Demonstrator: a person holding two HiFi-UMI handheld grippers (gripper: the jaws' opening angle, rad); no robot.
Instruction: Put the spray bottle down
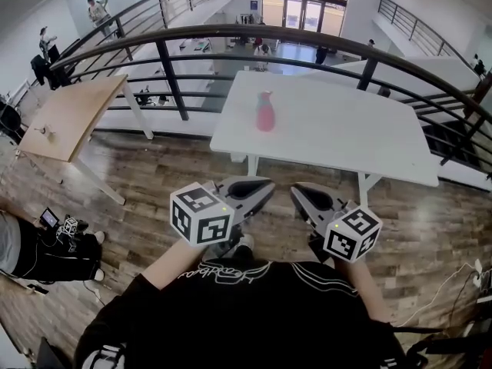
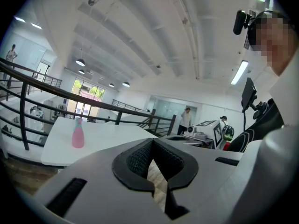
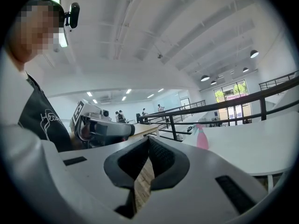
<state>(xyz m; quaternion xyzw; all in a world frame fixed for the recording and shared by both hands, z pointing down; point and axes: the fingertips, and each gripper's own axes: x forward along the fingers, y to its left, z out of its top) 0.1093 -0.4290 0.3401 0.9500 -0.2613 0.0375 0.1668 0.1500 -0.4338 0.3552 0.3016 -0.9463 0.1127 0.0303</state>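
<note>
A pink spray bottle (image 1: 265, 112) stands upright on the white table (image 1: 346, 137), towards its left side, with nothing touching it. It also shows in the left gripper view as a small pink bottle (image 2: 78, 134), and in the right gripper view as a bottle (image 3: 202, 137) past the jaws. My left gripper (image 1: 268, 184) and right gripper (image 1: 295, 191) hang side by side close to my body, short of the table's near edge and well apart from the bottle. Both are shut with nothing between the pads (image 2: 140, 158) (image 3: 161, 157).
A black railing (image 1: 231, 33) curves behind the white table. A wooden table (image 1: 69, 118) stands at the left. A person (image 1: 34, 248) sits on the wood floor at the lower left. Cables (image 1: 453, 290) lie at the right.
</note>
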